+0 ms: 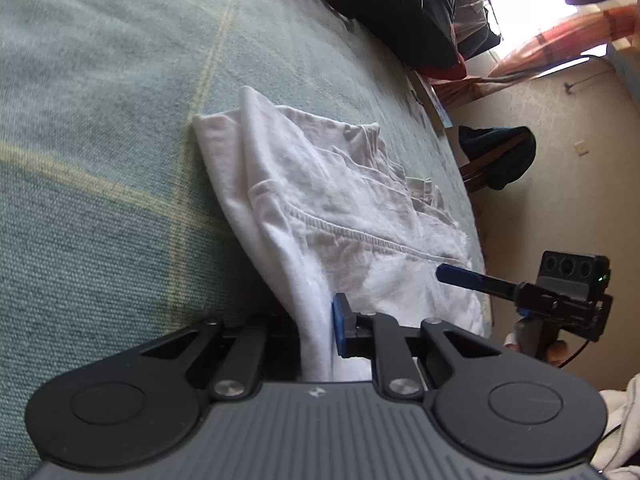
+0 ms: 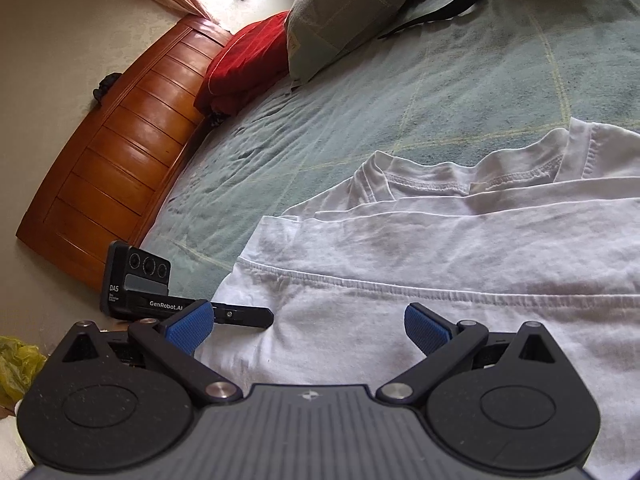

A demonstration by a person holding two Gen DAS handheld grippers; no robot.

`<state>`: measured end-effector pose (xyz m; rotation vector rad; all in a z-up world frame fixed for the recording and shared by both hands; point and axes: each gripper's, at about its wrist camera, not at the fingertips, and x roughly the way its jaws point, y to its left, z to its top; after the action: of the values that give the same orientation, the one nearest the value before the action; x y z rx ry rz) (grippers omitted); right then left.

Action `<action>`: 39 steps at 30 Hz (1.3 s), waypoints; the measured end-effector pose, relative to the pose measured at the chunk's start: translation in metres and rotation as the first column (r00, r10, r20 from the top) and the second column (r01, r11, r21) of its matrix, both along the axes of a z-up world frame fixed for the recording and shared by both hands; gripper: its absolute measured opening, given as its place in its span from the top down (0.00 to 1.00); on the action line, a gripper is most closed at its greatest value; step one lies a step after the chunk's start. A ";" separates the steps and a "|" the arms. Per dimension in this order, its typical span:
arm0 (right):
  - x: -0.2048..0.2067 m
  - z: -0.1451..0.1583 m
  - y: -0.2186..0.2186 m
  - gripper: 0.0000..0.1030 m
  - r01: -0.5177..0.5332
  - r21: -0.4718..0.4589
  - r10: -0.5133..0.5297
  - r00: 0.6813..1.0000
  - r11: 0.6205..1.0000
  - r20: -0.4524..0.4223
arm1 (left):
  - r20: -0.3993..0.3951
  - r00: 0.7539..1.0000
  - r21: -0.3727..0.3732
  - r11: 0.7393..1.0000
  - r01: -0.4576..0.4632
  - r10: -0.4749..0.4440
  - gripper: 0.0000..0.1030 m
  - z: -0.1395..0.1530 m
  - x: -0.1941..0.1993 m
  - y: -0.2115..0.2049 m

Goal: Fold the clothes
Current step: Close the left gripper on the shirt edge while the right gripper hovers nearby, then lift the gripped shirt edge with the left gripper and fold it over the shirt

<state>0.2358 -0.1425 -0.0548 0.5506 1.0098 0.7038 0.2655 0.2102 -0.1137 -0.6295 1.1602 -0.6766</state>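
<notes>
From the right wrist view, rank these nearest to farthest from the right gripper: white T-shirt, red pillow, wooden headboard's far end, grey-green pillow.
1. White cotton T-shirt, directly under the open right gripper.
2. Red pillow, ahead to the left against the headboard.
3. Grey-green pillow and the headboard's far end, top centre-left: too close to call.

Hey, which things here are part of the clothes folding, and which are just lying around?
Part of the job: white T-shirt; left gripper, shut on it; right gripper, open.

Lying about: red pillow; grey-green pillow; yellow bag.
</notes>
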 end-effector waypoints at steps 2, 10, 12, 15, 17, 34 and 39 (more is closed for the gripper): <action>-0.002 -0.001 0.000 0.00 0.008 0.000 -0.008 1.000 1.000 -0.017 | 0.007 1.000 0.032 0.999 0.003 -0.003 0.85 0.005 -0.001 -0.003; -0.007 -0.004 0.000 0.00 0.039 -0.008 -0.040 0.996 0.999 -0.077 | 0.039 0.999 0.098 0.995 0.000 -0.003 0.85 0.012 -0.006 -0.009; -0.003 -0.007 0.002 0.00 0.048 -0.025 -0.050 0.996 0.999 -0.073 | 0.041 0.999 0.103 0.995 -0.003 -0.002 0.85 0.012 -0.006 -0.009; 0.003 -0.012 0.005 0.00 0.061 -0.051 -0.065 0.996 0.997 -0.068 | 0.046 0.999 0.112 0.994 -0.002 -0.003 0.85 0.013 -0.007 -0.010; 0.010 -0.013 0.008 0.00 0.070 -0.059 -0.074 0.996 0.996 -0.055 | 0.049 0.999 0.116 0.993 -0.002 -0.004 0.84 0.013 -0.007 -0.011; 0.048 0.000 0.022 0.00 0.158 -0.148 -0.155 0.987 0.976 0.031 | 0.062 0.998 0.156 0.987 -0.026 0.017 0.84 0.018 -0.013 -0.014; 0.001 0.013 0.015 0.00 0.134 -0.131 -0.134 0.991 0.982 0.013 | 0.087 0.996 0.209 0.977 -0.037 0.020 0.84 0.024 -0.018 -0.021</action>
<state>0.2369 -0.1279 -0.0420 0.4965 0.9975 0.5148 0.2477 0.1887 -0.0897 -0.4334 1.1249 -0.5418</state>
